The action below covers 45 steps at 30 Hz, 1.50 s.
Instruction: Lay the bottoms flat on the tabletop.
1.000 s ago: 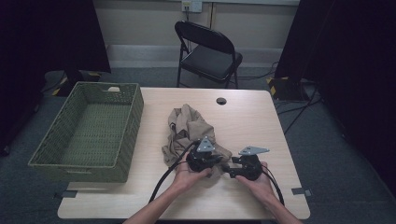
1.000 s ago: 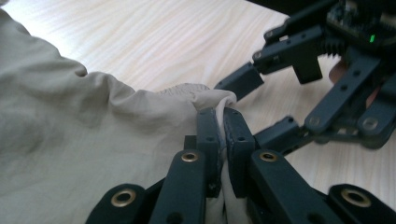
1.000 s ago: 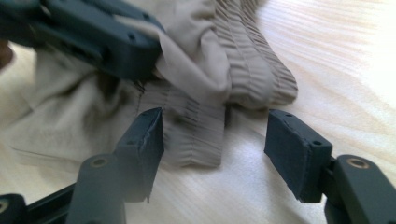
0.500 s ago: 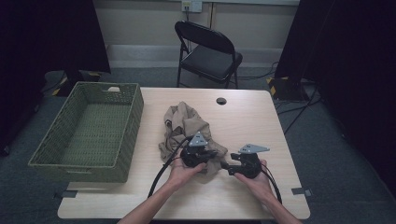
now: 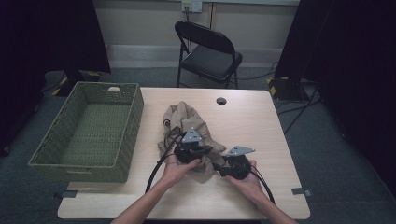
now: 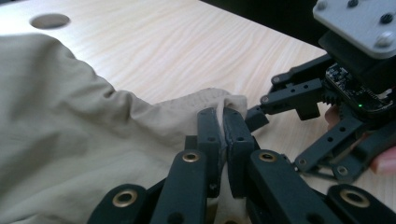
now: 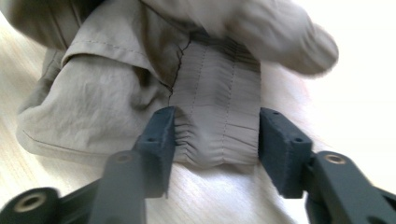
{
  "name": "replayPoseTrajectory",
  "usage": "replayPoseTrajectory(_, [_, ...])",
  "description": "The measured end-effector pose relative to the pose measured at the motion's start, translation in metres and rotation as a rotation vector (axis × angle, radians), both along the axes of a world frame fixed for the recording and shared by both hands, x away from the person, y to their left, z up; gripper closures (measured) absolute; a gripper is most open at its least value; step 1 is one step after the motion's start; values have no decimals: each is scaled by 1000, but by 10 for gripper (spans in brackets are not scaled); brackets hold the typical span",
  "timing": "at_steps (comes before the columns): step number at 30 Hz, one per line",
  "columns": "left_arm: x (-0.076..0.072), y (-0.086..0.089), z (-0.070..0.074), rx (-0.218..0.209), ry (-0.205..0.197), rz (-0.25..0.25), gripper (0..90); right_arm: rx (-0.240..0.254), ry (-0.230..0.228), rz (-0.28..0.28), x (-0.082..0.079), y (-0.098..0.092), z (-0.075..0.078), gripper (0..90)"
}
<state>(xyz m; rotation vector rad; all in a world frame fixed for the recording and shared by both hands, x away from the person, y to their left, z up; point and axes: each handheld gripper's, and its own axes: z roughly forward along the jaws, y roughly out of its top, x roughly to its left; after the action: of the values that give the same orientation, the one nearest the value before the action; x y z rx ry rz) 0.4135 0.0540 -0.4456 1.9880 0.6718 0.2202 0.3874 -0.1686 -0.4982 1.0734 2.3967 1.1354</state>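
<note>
- A crumpled beige garment [image 5: 187, 126] lay near the middle of the light wooden table [image 5: 261, 126], between the green basket [image 5: 88, 130] and the bare right part of the tabletop.
- Its cloth looked thin and woven, finely wrinkled, with soft rounded folds; in the right gripper view a gathered, ribbed band [image 7: 217, 116] with two stitched seams ran down toward the camera.
- The left gripper [image 6: 222, 122] had its black jaws pressed together on a fold at the garment's edge, a little lip of cloth standing up beyond the tips.
- The right gripper [image 7: 212, 140] had its jaws spread wide, one on each side of the gathered band, the band lying between them on the table.
- In the left gripper view the right gripper's black linkage and grey plate sat just beside the pinched fold.
- The basket was rectangular, of woven wicker with a cut-out handle in its far wall, standing on the table's left end.
- A round hole [image 5: 221, 101] was set in the tabletop near the far edge.
- A black folding chair [image 5: 208, 51] stood beyond the table.
</note>
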Motion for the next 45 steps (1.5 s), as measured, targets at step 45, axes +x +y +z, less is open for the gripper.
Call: replayPoseTrajectory(45, [-7, 84, 0, 18, 10, 127, 852, 90, -71, -75, -1, -48, 37, 448])
